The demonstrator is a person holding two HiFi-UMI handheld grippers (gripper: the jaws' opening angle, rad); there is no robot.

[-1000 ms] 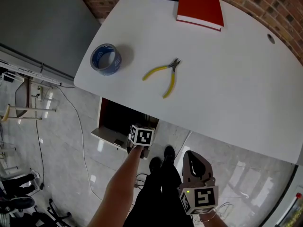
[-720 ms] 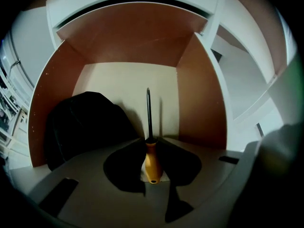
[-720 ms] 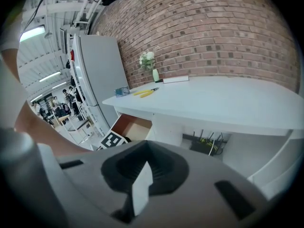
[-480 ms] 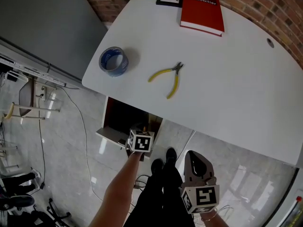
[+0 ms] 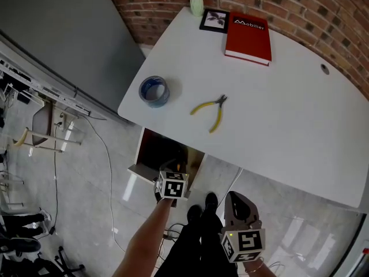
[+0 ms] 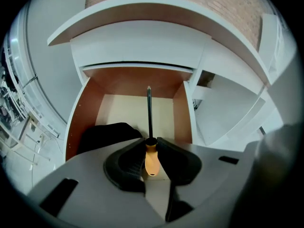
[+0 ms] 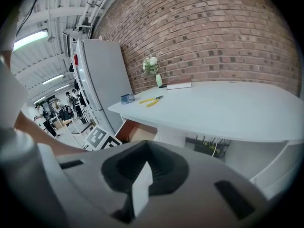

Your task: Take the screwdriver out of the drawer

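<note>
A screwdriver [image 6: 150, 156] with an orange handle and a thin black shaft sits between the pads of my left gripper [image 6: 151, 152], which is shut on the handle. The shaft points forward over the open drawer [image 6: 85, 108], which has brown sides and a pale bottom. In the head view the left gripper [image 5: 175, 169] hangs above the drawer's [image 5: 151, 149] front edge, below the white table [image 5: 288, 126]. My right gripper [image 5: 237, 199] is held lower right, over the floor; its jaws [image 7: 144, 145] meet with nothing between them.
On the table lie yellow pliers [image 5: 212, 109], a blue tape roll [image 5: 154, 91], a red book [image 5: 248, 30], a small picture frame [image 5: 215, 19] and a vase [image 5: 196, 3]. A grey fridge [image 5: 69, 33] stands left. A dark shape [image 6: 107, 134] is at the drawer's near left.
My left gripper has risen with the screwdriver in it, up from the drawer. The right gripper has lifted a little. The head view has tilted, so the table sits lower in the picture.
</note>
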